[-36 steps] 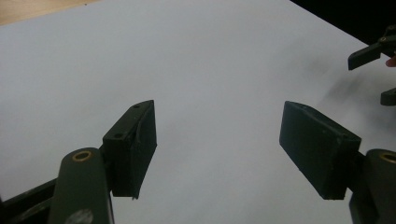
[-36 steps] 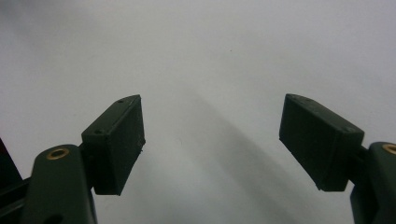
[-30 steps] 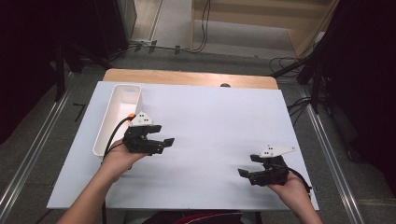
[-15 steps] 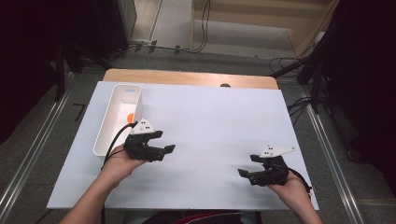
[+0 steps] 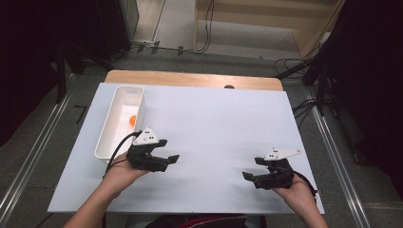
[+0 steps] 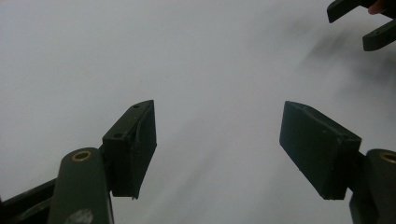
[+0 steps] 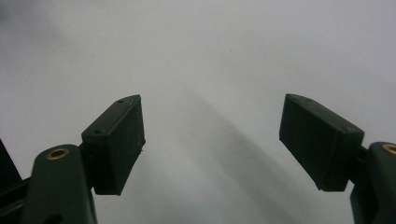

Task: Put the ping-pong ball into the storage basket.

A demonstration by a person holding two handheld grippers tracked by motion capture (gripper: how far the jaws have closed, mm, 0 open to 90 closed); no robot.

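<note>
2 hand-held grippers: left hand-held gripper [image 5: 168, 161], right hand-held gripper [image 5: 250, 175] | 1 white bin [image 5: 110, 137] | 1 orange ball [image 5: 133, 120]

This looks like a lab or a recording room set up for tests, not a home. A desk [image 5: 223, 123] with a plain white top stands on a grey floor [image 5: 57, 137], with dark curtains [image 5: 370, 71] hanging at both sides and metal rails [image 5: 26, 161] running along the floor beside it. Loose cables [image 5: 206, 28] trail across the floor behind, near a pale wooden frame [image 5: 266, 12]. The desk carries almost nothing but a white tray [image 5: 107, 142].
</note>
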